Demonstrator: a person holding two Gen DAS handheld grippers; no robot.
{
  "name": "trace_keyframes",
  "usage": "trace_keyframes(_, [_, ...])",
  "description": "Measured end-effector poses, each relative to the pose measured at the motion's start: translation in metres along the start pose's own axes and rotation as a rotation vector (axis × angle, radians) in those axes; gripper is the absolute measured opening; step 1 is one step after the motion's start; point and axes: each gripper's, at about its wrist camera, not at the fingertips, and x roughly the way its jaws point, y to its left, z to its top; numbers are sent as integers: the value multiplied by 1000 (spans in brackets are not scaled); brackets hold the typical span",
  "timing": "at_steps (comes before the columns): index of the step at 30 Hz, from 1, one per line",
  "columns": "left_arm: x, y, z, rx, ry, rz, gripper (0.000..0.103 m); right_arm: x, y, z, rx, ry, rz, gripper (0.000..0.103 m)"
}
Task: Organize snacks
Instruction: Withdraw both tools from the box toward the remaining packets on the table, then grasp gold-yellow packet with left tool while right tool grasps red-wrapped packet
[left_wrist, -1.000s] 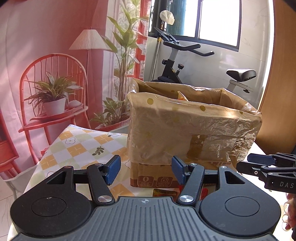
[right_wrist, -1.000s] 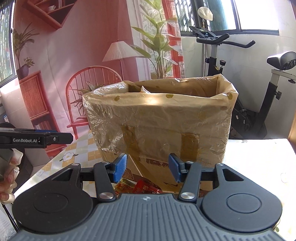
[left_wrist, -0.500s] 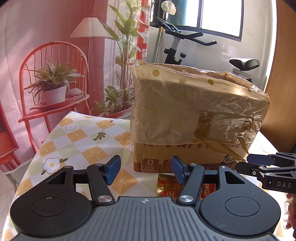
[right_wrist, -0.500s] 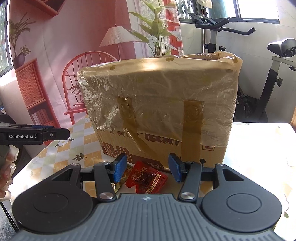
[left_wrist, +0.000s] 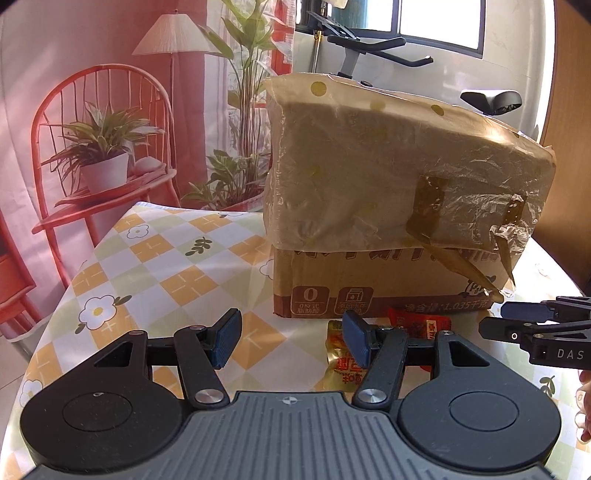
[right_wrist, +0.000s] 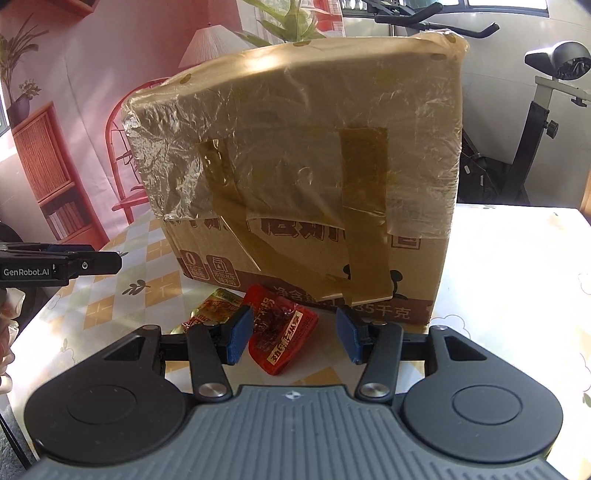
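A cardboard box (left_wrist: 388, 291) lined with a yellowish plastic bag (left_wrist: 369, 173) stands on the table; it also shows in the right wrist view (right_wrist: 413, 258). A red snack packet (right_wrist: 280, 336) and a gold snack packet (right_wrist: 216, 304) lie on the table in front of it; in the left wrist view the gold packet (left_wrist: 338, 362) and red packet (left_wrist: 421, 325) lie by my right fingertip. My left gripper (left_wrist: 290, 339) is open and empty. My right gripper (right_wrist: 293, 334) is open and empty, just above the red packet.
The table carries a checked flower tablecloth (left_wrist: 147, 266). A red chair with a potted plant (left_wrist: 99, 162) and an exercise bike (right_wrist: 546, 110) stand beyond the table. The other gripper shows at each view's edge (left_wrist: 535, 332) (right_wrist: 59, 262).
Both grippers have dropped lower toward the table, so the box now looms above and the two snack packets have come into full view. Both stay open.
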Motion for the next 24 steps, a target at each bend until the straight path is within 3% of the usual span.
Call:
trace_keyframes(6, [13, 5, -7, -5, 30, -16, 62, 19, 0, -4, -11, 53, 10, 54])
trace_keyframes(12, [24, 10, -12, -24, 54, -30, 62, 48, 9, -3, -22, 101, 16, 76])
trace_keyframes(24, [41, 14, -16, -40, 77, -41, 62, 101, 19, -4, -39, 118, -71, 78])
